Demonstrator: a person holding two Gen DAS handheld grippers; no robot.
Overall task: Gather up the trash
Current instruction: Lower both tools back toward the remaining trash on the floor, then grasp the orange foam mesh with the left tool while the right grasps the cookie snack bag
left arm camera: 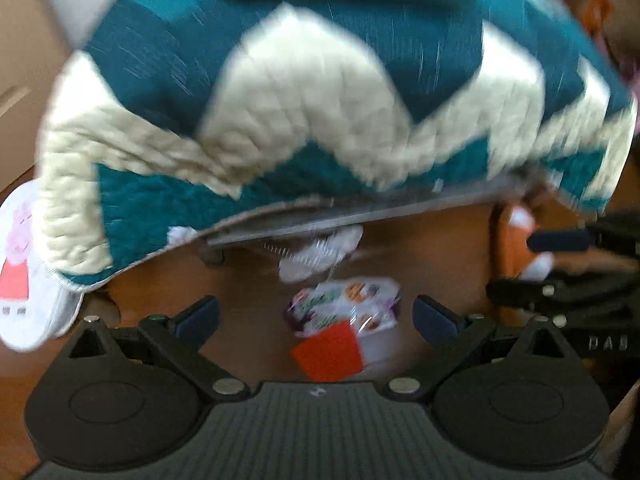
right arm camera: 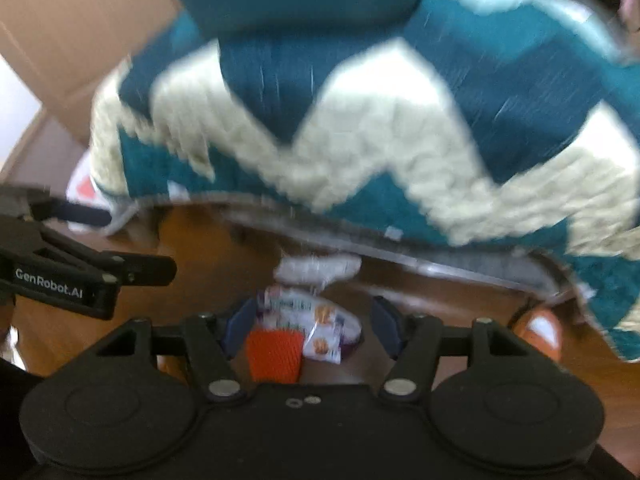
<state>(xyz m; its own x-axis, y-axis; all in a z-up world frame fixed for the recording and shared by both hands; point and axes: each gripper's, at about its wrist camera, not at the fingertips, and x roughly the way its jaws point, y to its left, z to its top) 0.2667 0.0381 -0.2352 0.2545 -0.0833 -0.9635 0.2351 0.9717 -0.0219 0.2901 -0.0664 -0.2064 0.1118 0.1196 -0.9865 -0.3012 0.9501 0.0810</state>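
Note:
A colourful snack wrapper (left arm camera: 344, 306) lies on the wooden floor with a small orange square piece (left arm camera: 329, 354) beside it. A crumpled white tissue (left arm camera: 320, 256) lies just beyond, at the edge of a bed frame. My left gripper (left arm camera: 316, 318) is open, its jaws either side of the wrapper and above it. In the right wrist view the wrapper (right arm camera: 316, 316), the orange piece (right arm camera: 274, 354) and the tissue (right arm camera: 316, 268) show between the open jaws of my right gripper (right arm camera: 312, 326). Both views are blurred.
A teal and cream zigzag quilt (left arm camera: 304, 120) hangs over the bed edge above the trash. A white Peppa Pig item (left arm camera: 24, 264) lies at the left. An orange and white object (left arm camera: 520, 240) lies at the right. A cardboard box (right arm camera: 76, 28) stands behind.

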